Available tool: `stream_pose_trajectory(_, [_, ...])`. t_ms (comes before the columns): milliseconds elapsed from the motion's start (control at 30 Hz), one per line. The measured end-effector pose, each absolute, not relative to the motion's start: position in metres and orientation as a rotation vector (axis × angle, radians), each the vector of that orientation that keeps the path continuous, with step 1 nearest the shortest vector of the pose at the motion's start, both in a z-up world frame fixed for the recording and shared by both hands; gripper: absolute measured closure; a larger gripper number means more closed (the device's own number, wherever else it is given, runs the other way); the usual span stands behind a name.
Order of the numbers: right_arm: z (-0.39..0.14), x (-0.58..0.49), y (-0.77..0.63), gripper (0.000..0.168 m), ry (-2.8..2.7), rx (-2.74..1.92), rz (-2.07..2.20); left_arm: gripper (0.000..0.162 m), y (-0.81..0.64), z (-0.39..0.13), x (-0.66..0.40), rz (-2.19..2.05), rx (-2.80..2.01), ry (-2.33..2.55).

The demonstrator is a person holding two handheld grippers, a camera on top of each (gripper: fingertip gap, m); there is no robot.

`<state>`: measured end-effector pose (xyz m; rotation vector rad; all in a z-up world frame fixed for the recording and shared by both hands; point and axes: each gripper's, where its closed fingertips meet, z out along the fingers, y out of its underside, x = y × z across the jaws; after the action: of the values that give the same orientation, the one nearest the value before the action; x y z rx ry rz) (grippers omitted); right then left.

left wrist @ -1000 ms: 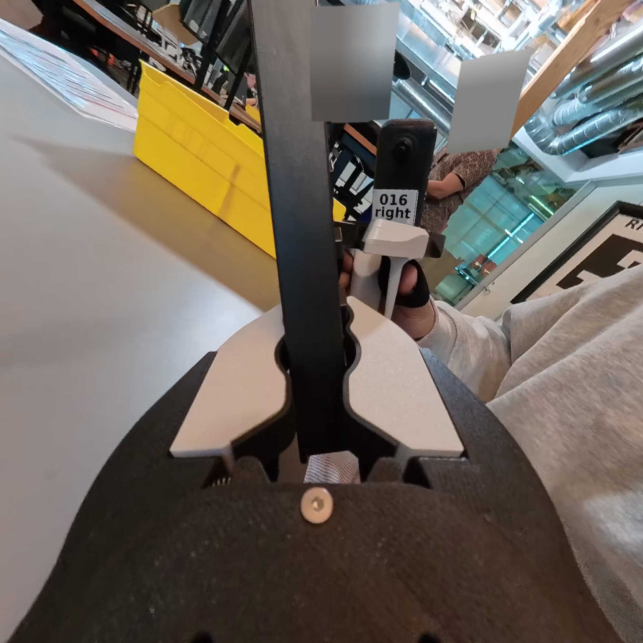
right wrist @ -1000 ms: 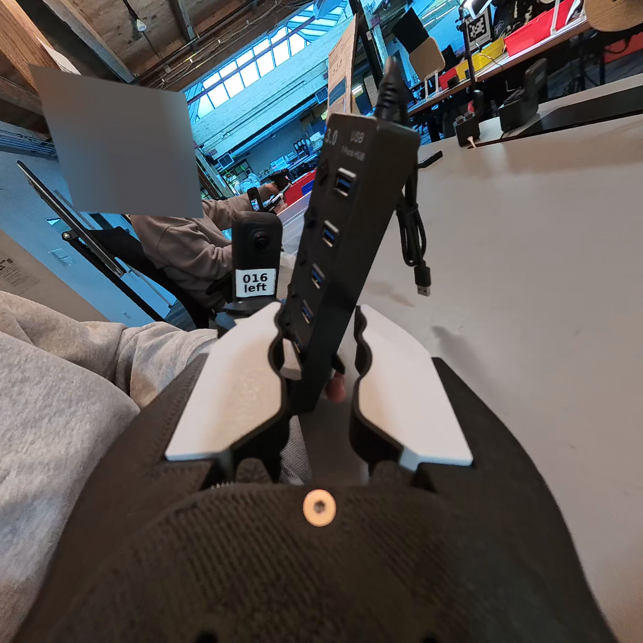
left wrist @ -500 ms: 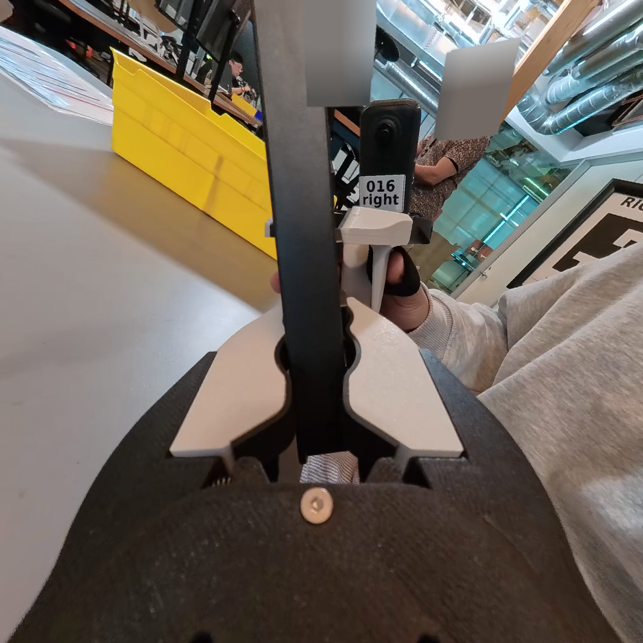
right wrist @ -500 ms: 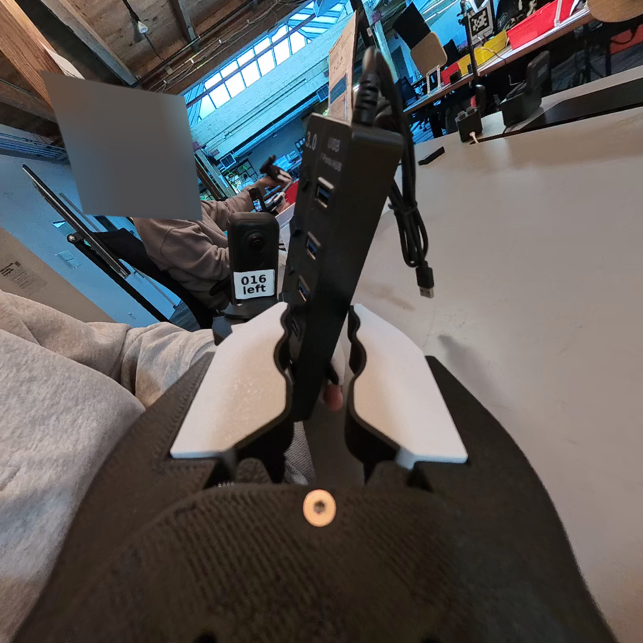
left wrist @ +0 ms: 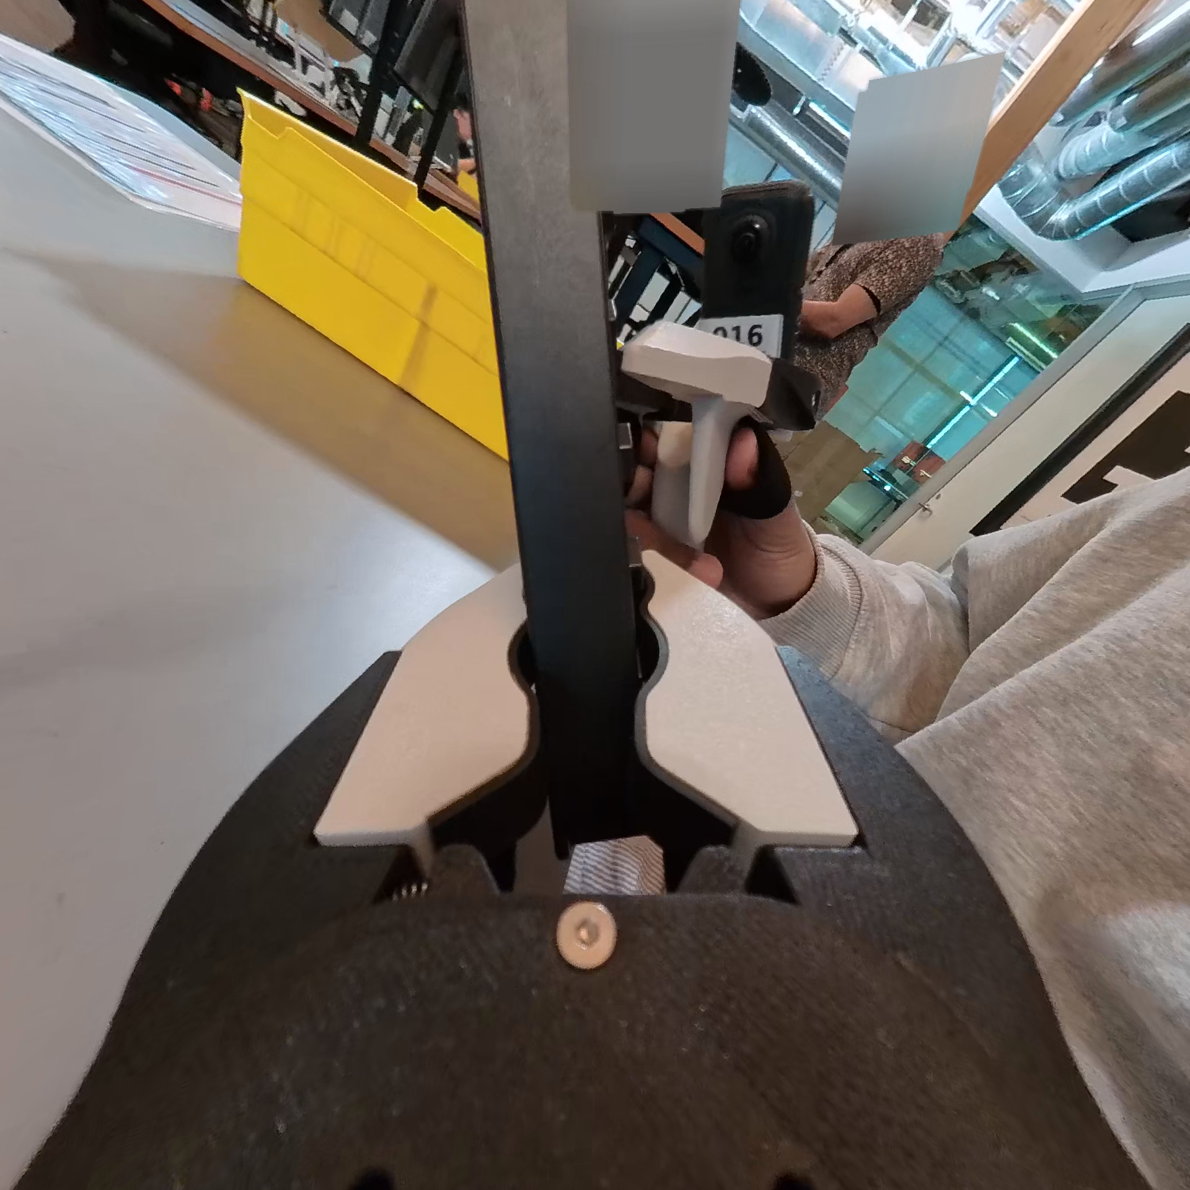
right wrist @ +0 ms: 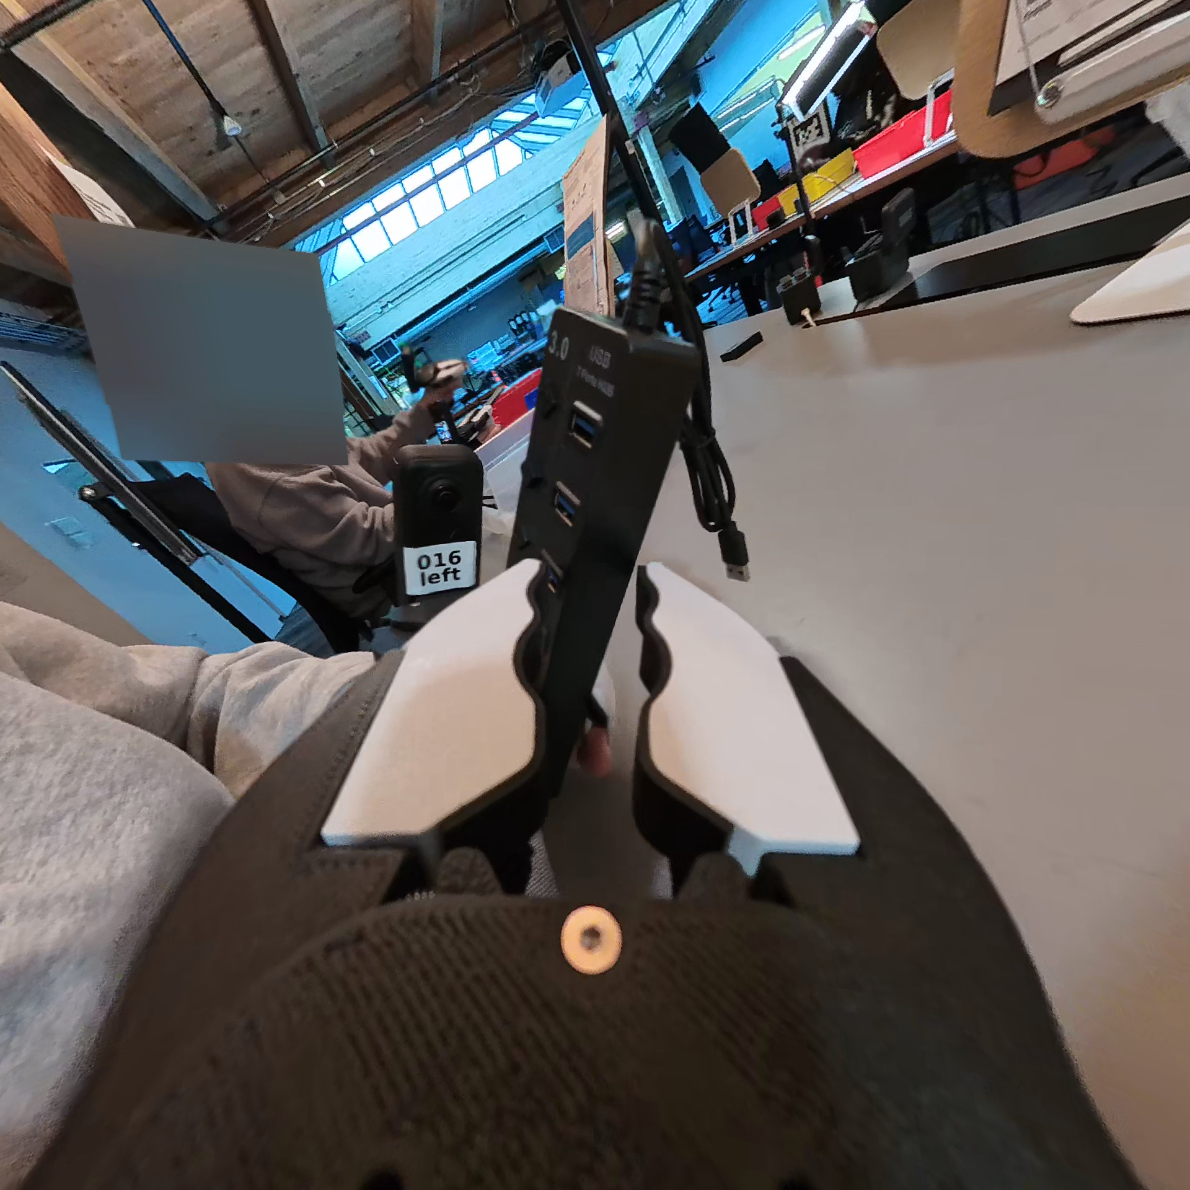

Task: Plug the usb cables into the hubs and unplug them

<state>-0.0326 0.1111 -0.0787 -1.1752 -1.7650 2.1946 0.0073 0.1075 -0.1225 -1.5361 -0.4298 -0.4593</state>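
A long black USB hub (left wrist: 554,322) stands upright over the table. My left gripper (left wrist: 579,579) is shut on its lower end. In the right wrist view the hub (right wrist: 605,463) shows its blue ports. My right gripper (right wrist: 587,573) is closed on it higher up. The left finger presses the port side, and the right finger meets the hub only at its tip. The hub's own cable (right wrist: 708,463) hangs coiled from the top, and its plug (right wrist: 737,560) dangles free. The right gripper (left wrist: 695,380) shows behind the hub in the left wrist view.
A yellow bin (left wrist: 360,277) stands on the grey table (left wrist: 161,515) at the far left. The table (right wrist: 966,579) carries a small black item (right wrist: 740,344) and a white slab (right wrist: 1133,290) far right. A grey sleeve (left wrist: 1030,708) fills the right side. A person sits beyond. There is about 6 cm between the tips of the two grippers.
My right gripper's fingers have narrowed around the hub and moved higher along it. The left gripper keeps its hold, and both views have swung a little.
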Motion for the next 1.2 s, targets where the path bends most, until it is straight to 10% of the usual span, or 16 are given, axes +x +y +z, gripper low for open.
stream_pose_trajectory(1200, [-0.0818,-0.0334,0.1131,0.140,-1.826,-1.028,1.919,0.136,0.1085,-0.1268,0.0074,-0.426,-1.573,-0.435])
